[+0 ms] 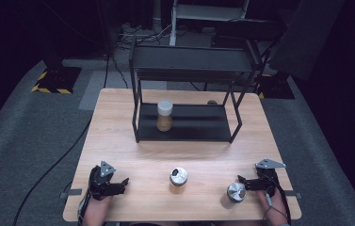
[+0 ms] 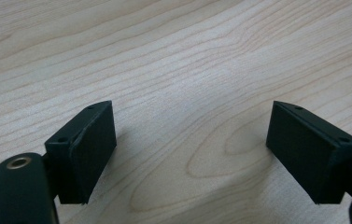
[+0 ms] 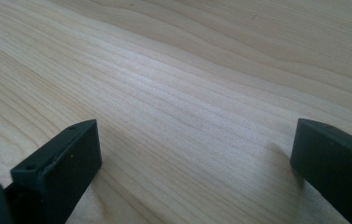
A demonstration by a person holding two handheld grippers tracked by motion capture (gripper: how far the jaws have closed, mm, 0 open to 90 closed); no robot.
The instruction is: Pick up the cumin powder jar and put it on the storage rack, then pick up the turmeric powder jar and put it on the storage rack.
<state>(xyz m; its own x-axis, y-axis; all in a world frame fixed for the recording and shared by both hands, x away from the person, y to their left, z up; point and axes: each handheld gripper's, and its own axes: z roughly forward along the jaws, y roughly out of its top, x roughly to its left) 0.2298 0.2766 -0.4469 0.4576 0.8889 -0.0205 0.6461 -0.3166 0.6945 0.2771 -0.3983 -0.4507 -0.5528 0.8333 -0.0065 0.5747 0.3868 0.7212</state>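
A black rack stands at the far side of the wooden tabletop, with a white-capped jar on it.

My high view looks forward and down from above my side, taking in the whole tabletop with the black shelf rack beyond. My left gripper view and right gripper view sit very close over bare wood grain, the same tabletop surface near my edge.
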